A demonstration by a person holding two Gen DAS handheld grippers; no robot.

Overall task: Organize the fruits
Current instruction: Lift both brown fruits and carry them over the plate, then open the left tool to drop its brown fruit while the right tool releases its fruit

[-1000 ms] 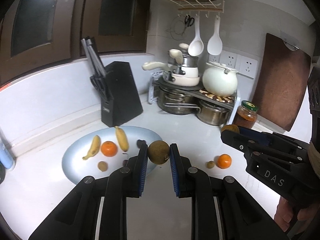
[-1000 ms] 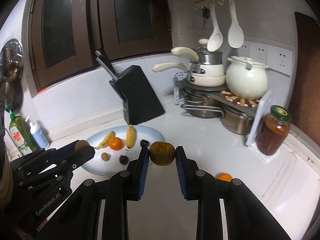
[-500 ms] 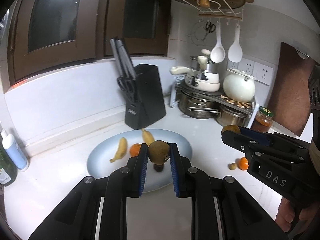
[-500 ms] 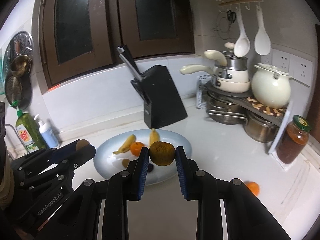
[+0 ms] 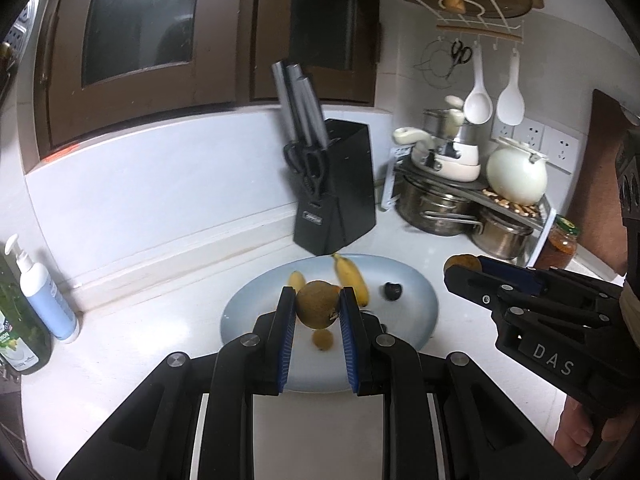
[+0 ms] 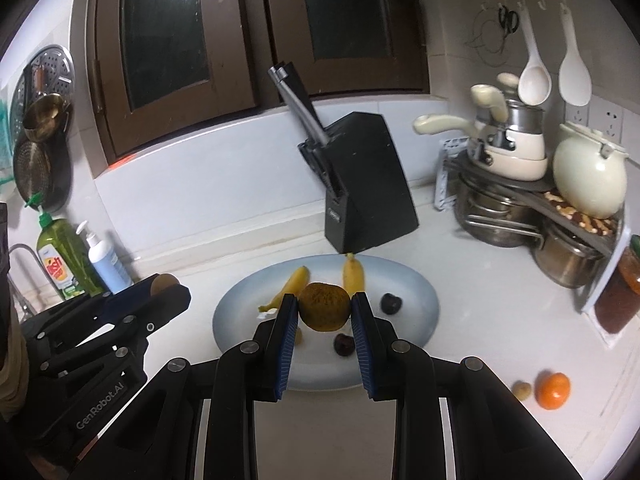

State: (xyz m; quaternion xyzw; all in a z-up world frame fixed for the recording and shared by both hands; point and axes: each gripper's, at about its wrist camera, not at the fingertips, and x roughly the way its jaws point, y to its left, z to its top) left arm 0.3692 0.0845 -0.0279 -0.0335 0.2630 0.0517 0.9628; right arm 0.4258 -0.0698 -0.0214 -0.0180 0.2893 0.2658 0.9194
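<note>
worktop point(image 6: 460, 344): white, runs to a corner
plate point(image 6: 420, 320): pale blue oval, centre
knife block point(image 6: 366, 184): black, behind plate
loose fruit: orange point(image 6: 553, 390), small brown fruit point(image 6: 522, 390) just beside it, right of plate
soap bottles point(image 6: 102, 256): far left
pots point(image 6: 492, 220): right corner

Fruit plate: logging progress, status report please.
Left hand-held gripper shut on brown fruit; right hand-held gripper shut on a second brown fruit. Both above plate. Orange still on counter.

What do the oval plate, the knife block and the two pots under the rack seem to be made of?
Oval plate: probably glazed ceramic, pale blue and smooth with a soft sheen.
Knife block: matte black, plastic or painted wood; unclear.
Pots: stainless steel, judging by bright mirror-like reflections.
</note>
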